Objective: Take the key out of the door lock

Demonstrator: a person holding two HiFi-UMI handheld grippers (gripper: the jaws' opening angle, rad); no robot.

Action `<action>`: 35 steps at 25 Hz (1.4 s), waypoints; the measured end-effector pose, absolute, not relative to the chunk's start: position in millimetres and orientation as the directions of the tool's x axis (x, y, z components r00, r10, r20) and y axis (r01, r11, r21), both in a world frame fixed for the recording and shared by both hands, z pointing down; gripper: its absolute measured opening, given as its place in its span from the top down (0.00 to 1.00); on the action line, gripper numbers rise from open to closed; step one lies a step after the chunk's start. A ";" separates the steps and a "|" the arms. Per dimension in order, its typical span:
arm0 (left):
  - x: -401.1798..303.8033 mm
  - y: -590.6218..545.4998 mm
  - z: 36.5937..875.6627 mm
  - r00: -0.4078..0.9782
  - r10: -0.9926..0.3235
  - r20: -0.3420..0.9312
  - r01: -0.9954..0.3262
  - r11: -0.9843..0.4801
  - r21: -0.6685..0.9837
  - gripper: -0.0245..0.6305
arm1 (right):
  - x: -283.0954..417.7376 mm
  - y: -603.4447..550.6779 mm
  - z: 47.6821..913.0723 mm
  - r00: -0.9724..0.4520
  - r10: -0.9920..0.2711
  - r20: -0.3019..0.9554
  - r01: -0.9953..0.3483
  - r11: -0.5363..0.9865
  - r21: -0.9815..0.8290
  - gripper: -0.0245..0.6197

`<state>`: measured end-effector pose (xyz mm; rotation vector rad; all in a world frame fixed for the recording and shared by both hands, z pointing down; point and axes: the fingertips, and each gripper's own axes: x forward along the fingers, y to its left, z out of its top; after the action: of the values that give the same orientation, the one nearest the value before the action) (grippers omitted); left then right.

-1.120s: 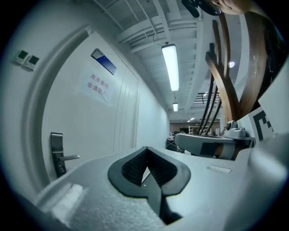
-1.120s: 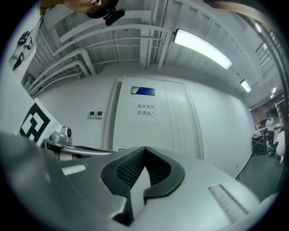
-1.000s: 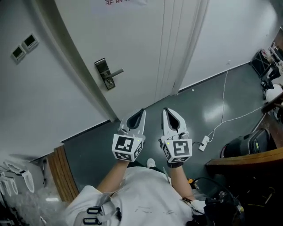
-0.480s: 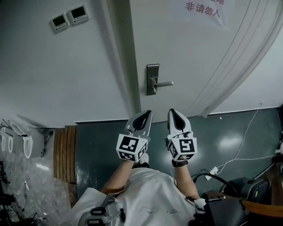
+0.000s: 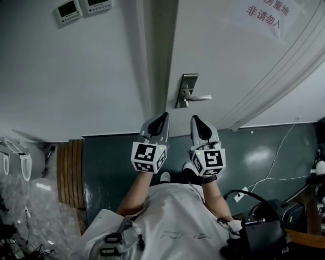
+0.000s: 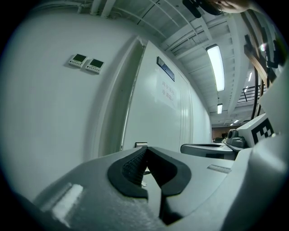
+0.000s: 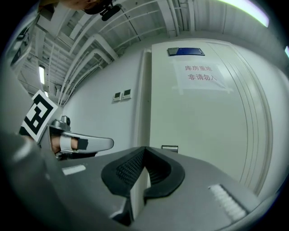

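A silver lock plate (image 5: 188,90) with a lever handle (image 5: 200,97) sits on the white door (image 5: 228,66), just above my two grippers in the head view. A small dark bit under the handle may be the key; it is too small to be sure. My left gripper (image 5: 158,122) and right gripper (image 5: 199,124) are held side by side, pointing at the door and short of it. Both are shut with nothing between the pads. The top of the lock plate (image 6: 141,145) peeks over the left gripper (image 6: 145,152). The lock plate (image 7: 170,148) also shows beyond the right gripper (image 7: 143,152).
Two small control panels (image 5: 68,9) hang on the wall left of the door frame (image 5: 152,61). A sign with red print (image 5: 266,15) is on the door. On the dark floor lie a wooden strip (image 5: 68,172), white cables (image 5: 274,162) and dark equipment (image 5: 259,233).
The head view has swung, so the lock plate now stands right above the grippers and closer. Both grippers stayed shut and side by side, a little higher in the picture.
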<state>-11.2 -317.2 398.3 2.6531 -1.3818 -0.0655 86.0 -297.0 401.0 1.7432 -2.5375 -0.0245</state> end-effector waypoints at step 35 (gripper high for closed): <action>46.0 -485.0 433.1 0.513 -0.857 0.055 -0.857 -0.515 -0.025 0.75 | 118.0 -363.3 540.4 -0.403 -0.854 0.329 -0.902 0.309 -0.303 0.95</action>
<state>46.0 -485.0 433.1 2.7279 -1.5449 0.0952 118.0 -363.3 540.4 1.6531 -2.4536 0.6792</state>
